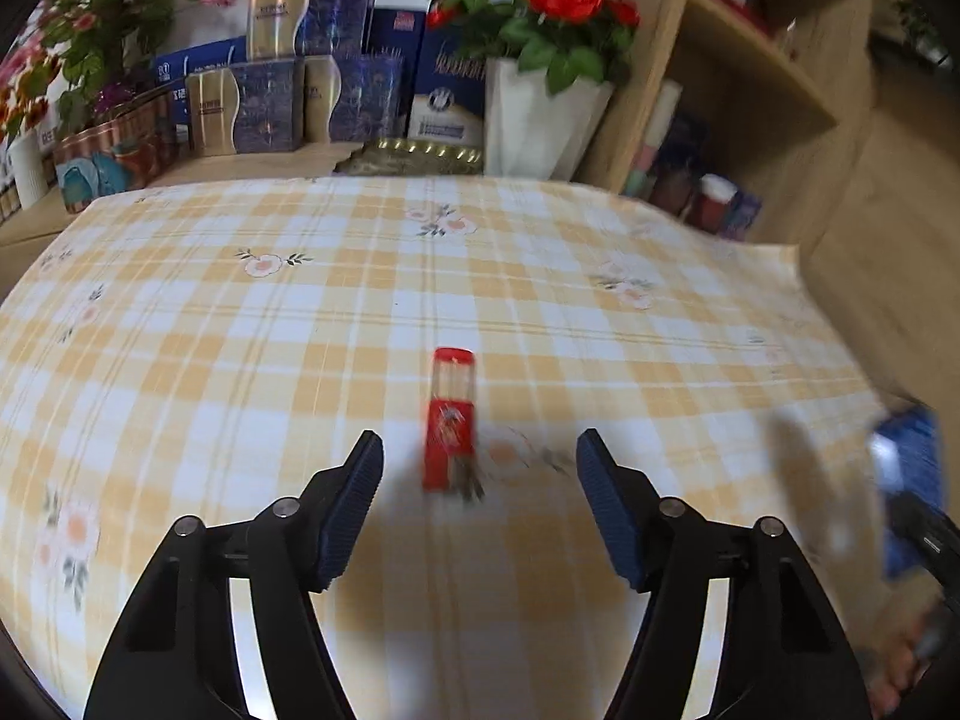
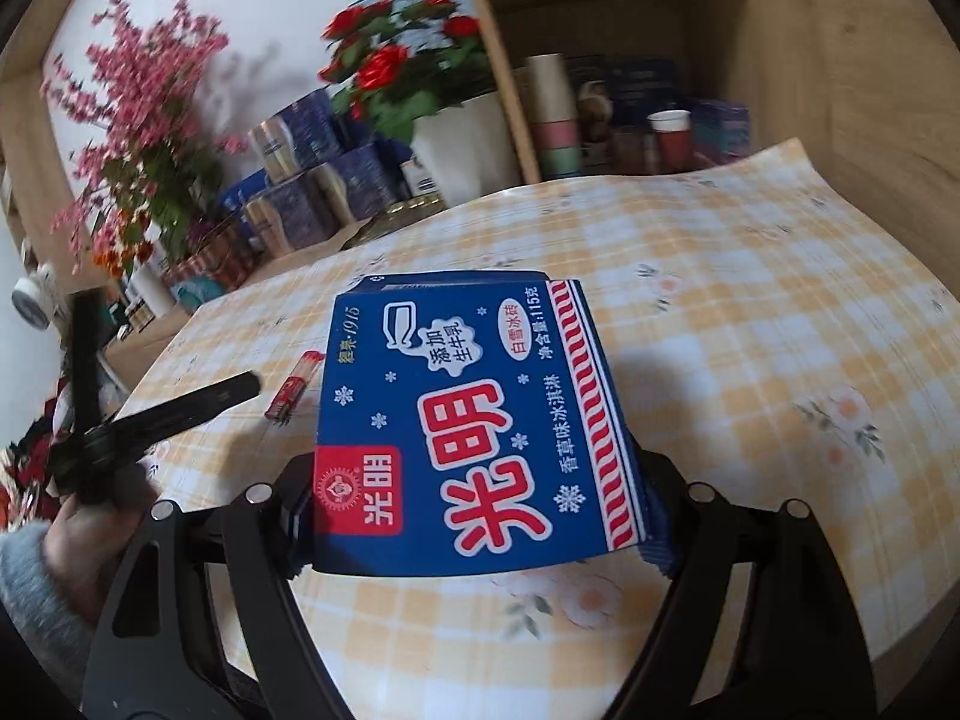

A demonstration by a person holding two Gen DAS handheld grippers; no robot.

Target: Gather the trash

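Note:
A small red lighter-like wrapper [image 1: 450, 420] lies on the yellow checked tablecloth [image 1: 240, 330]. My left gripper [image 1: 480, 462] is open just in front of it, fingers on either side and short of it. It also shows in the right wrist view [image 2: 295, 385]. My right gripper [image 2: 480, 516] is shut on a blue ice-cream box [image 2: 474, 420] with red Chinese letters and holds it above the cloth. The box shows blurred at the right edge of the left wrist view [image 1: 909, 480]. The left gripper shows in the right wrist view [image 2: 120, 426].
Blue and gold gift boxes [image 1: 288, 96], flower pots [image 1: 540, 114] and a tin [image 1: 108, 156] stand along the back. A wooden shelf unit [image 1: 750, 90] with cups [image 2: 672, 132] stands at the back right. The cloth's right corner [image 1: 792, 252] curls up.

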